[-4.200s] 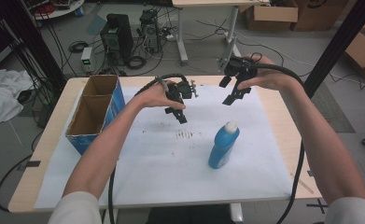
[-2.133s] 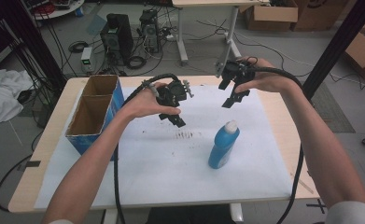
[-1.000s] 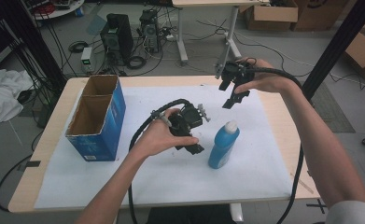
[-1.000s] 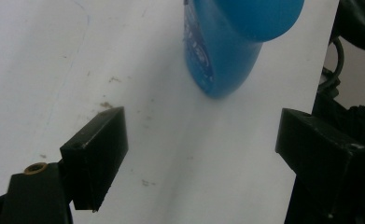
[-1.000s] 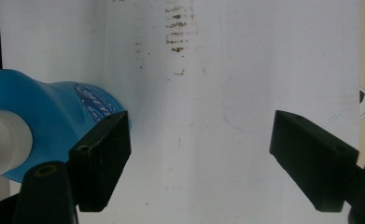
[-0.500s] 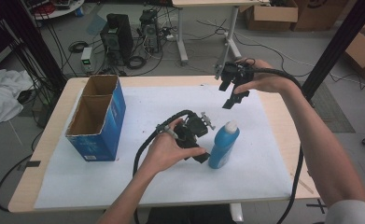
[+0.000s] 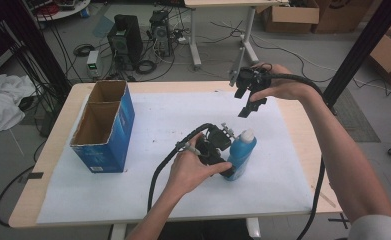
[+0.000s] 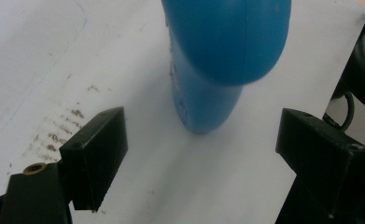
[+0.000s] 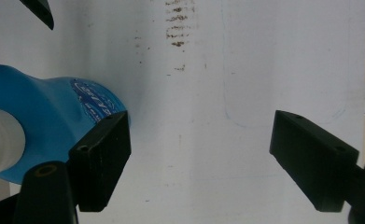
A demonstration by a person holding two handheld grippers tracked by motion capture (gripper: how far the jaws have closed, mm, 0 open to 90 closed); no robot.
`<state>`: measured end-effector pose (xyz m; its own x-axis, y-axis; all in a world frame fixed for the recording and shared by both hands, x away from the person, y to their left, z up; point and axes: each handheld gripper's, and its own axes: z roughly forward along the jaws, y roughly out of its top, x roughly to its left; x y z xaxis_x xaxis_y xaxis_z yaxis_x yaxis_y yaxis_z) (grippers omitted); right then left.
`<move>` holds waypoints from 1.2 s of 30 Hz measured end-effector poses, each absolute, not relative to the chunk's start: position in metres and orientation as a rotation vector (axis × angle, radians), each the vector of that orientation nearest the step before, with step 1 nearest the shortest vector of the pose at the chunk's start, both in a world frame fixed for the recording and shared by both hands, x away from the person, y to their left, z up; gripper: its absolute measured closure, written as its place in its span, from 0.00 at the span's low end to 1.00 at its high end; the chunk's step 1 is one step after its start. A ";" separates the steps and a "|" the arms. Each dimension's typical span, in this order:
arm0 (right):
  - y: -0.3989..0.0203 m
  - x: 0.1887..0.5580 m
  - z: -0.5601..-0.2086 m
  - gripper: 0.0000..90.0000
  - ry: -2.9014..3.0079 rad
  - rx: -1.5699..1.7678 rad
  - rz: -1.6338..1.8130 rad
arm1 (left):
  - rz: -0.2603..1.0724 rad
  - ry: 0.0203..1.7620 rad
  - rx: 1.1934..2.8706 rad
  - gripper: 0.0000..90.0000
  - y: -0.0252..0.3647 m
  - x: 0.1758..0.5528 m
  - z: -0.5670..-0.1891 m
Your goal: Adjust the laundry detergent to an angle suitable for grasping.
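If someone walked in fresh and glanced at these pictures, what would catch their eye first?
Most likely the blue bottle with its white cap, standing upright on the white sheet right of the table's middle, with the left gripper low beside it, jaws open and the bottle ahead of their gap. Next, the right gripper, held open in the air above the far side, and the open blue cardboard box at the left.

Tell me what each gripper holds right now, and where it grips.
Nothing is held. The left gripper has open jaws flanking the blue bottle without touching it; the right gripper hovers open.
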<state>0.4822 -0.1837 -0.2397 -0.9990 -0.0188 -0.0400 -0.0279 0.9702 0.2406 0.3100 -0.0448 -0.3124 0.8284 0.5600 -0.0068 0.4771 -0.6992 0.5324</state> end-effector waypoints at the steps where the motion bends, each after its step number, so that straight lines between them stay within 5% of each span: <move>1: -0.184 0.482 -0.240 0.23 3.081 -0.037 0.377 | 0.211 0.762 2.480 0.19 -0.045 0.310 -0.312; 36: -0.184 0.483 -0.243 0.23 3.080 -0.033 0.350 | 0.348 0.887 2.383 0.19 -0.089 0.312 -0.333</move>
